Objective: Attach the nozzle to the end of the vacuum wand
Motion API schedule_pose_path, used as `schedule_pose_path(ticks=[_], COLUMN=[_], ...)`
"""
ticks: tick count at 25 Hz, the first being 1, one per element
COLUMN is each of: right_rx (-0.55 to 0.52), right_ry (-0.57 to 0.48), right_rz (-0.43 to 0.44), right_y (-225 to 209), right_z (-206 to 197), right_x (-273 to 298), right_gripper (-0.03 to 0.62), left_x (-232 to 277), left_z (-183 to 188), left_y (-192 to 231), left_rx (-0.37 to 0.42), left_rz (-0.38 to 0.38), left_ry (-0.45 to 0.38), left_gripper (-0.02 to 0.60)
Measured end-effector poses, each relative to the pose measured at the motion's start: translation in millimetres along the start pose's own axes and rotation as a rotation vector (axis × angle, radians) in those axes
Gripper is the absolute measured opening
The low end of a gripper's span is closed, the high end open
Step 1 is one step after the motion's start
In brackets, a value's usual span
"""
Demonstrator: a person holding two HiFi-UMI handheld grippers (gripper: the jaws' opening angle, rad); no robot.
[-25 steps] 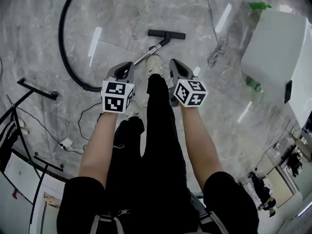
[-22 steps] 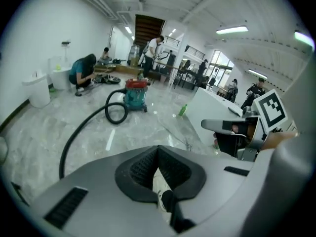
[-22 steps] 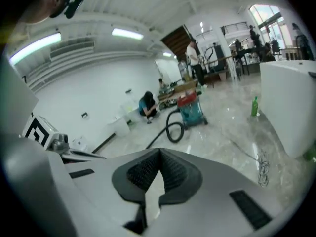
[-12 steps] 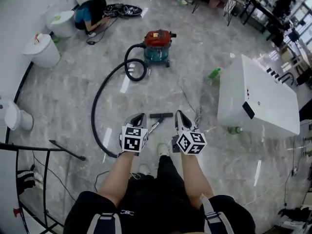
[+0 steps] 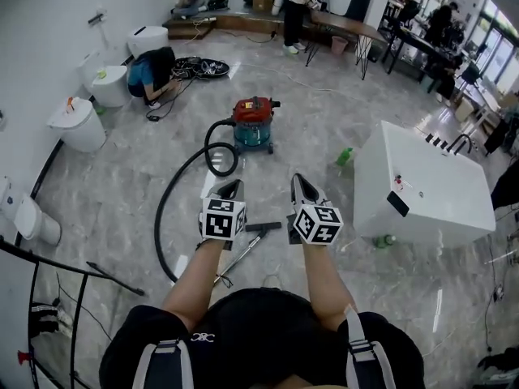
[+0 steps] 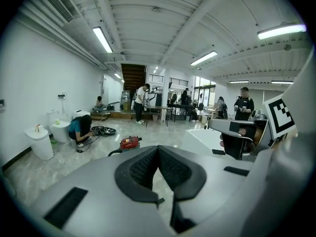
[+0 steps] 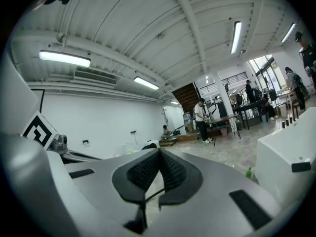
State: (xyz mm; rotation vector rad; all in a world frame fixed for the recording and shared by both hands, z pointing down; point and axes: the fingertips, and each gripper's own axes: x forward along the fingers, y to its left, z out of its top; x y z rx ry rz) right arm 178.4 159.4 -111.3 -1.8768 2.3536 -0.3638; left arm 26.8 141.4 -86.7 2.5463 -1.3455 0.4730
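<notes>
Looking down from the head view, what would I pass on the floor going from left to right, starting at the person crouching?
crouching person → red vacuum cleaner → green bottle → big white box

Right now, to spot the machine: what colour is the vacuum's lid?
The vacuum's lid is red; clearest in the head view.

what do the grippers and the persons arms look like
The left gripper and right gripper both have pale grey tapered shells, with black ribbed pads on the fingers. Each carries a white cube printed with black square markers. The person wears black short sleeves, and the forearms are bare.
</notes>
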Motion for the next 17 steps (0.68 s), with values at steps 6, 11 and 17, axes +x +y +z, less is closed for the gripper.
schedule_pose_path(ticks=[6, 11, 17], right_rx=[0.043, 0.044, 0.038], right_ry=[-0.028, -0.047, -0.04], right_rz=[0.087, 0.113, 0.125], right_y=[-9.2, -10.6, -8.0], right_z=[35.5, 45.8, 42.8], right_x=[21.3, 24.6, 23.4], right_gripper=[0.014, 0.014, 0.014], left_x=[10.9, 12.3, 13.8], left_z=[37.1, 41.5, 40.4], left_y=[1.6, -5.9, -12.1], left_rx=[0.009, 0.003, 0.035], left_rz=[0.037, 0.035, 0.037], left_ry=[-0.05, -0.05, -0.039], left_gripper=[0.011, 0.011, 0.011])
